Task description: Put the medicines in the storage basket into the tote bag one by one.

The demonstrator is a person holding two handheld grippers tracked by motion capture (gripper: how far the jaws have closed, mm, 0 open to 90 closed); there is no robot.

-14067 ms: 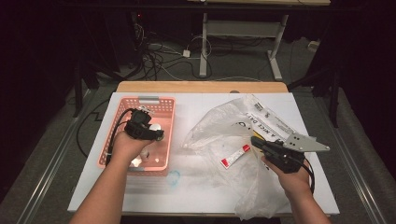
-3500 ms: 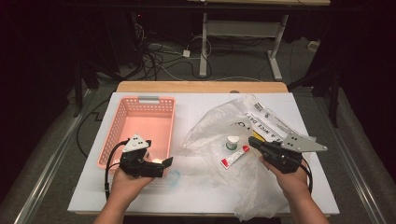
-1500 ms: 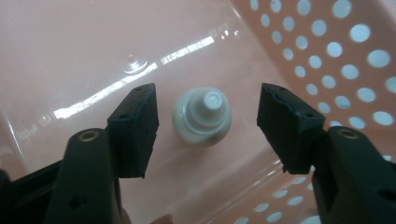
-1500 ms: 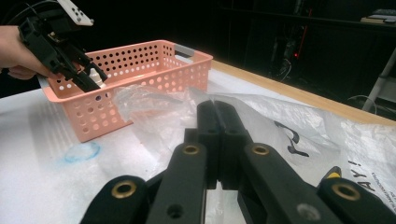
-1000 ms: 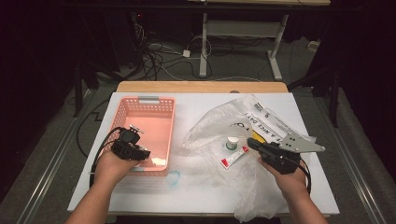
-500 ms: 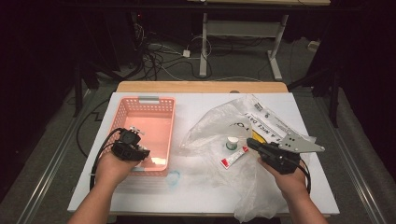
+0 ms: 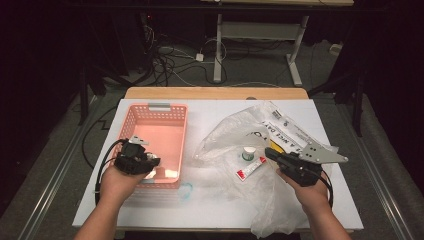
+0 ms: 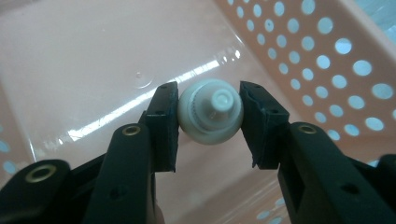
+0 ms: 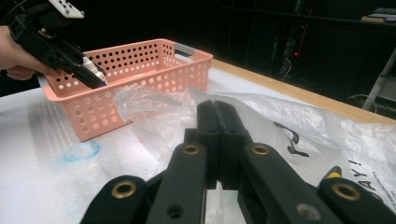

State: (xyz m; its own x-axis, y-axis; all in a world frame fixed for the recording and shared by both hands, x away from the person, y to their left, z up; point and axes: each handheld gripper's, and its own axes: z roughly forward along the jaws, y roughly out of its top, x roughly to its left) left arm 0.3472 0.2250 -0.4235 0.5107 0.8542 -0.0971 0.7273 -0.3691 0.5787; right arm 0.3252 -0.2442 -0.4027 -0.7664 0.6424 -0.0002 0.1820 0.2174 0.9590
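Hand-held gripper work at lower left of the high view: the left hand-held gripper (image 7: 148,165) hangs over the near end of the pink basket (image 7: 131,120), its jaws having just been closing on a small white cap-topped container (image 8: 210,110), which sits between the pads above the basket floor. A blue ring (image 7: 185,190) lies on the white worktop (image 7: 220,210) just in front of the basket. Right of centre, a crumpled clear plastic bag (image 7: 227,137) spreads out, with a white-and-red tube (image 7: 251,167) nearby. At right, the right hand-held gripper (image 7: 270,152) is clenched empty beside the bag.
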